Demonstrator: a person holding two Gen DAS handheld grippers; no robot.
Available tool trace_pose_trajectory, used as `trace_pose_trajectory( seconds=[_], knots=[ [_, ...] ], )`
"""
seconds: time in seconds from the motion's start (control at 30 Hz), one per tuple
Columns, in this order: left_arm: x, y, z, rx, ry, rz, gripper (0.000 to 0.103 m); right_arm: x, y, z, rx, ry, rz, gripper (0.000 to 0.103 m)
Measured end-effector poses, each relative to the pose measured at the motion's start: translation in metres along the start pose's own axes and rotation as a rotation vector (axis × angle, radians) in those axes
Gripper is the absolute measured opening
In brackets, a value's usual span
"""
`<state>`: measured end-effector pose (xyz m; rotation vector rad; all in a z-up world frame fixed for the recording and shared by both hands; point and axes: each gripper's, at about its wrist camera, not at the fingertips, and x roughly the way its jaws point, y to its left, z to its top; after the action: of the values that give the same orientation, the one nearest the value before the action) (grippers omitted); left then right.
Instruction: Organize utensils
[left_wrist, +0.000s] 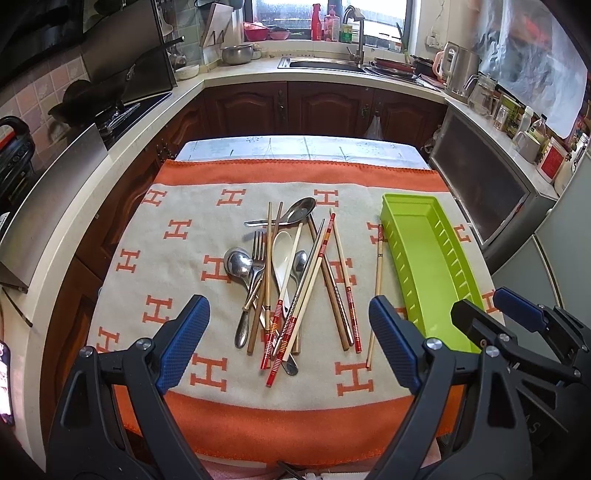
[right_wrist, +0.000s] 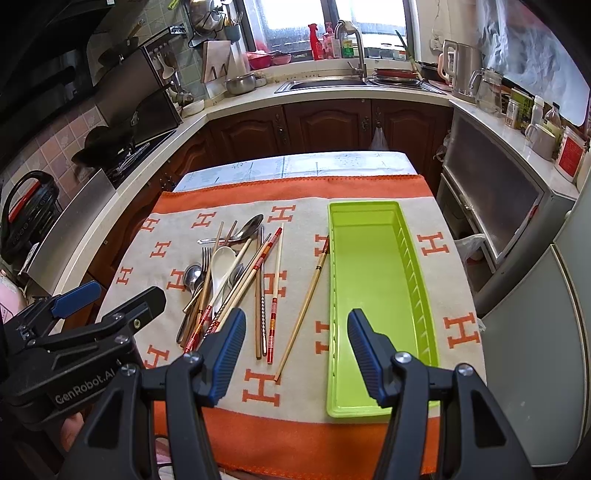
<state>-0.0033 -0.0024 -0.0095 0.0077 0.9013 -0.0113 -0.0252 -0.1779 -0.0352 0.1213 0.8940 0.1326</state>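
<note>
A heap of utensils (left_wrist: 288, 280) lies mid-cloth: several chopsticks, metal spoons, a fork (left_wrist: 258, 251) and a white ceramic spoon (left_wrist: 282, 251). To its right one bamboo chopstick (left_wrist: 377, 288) lies alone beside an empty green tray (left_wrist: 424, 251). My left gripper (left_wrist: 288, 332) hovers open over the near end of the heap, holding nothing. In the right wrist view my right gripper (right_wrist: 297, 354) is open above the cloth between the lone chopstick (right_wrist: 306, 302) and the tray (right_wrist: 369, 266). The heap (right_wrist: 229, 284) is to its left. Each gripper shows in the other's view, right gripper (left_wrist: 495, 310) and left gripper (right_wrist: 107, 299).
An orange and beige H-patterned cloth (left_wrist: 177, 229) covers the small table. Counters ring it: a stove (left_wrist: 122, 107) on the left, a sink (left_wrist: 325, 64) at the back, a grey cabinet (left_wrist: 480, 192) close on the right. A fridge (right_wrist: 546, 332) stands at the near right.
</note>
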Motion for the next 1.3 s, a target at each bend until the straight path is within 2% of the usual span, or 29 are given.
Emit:
trace_pose_trajectory(
  seconds=[1.3],
  knots=[
    [0.006,0.006,-0.009,-0.001,0.026,0.005,0.087,-0.002,0.005,-0.005,0.008,0.012,0.009,0.057]
  ],
)
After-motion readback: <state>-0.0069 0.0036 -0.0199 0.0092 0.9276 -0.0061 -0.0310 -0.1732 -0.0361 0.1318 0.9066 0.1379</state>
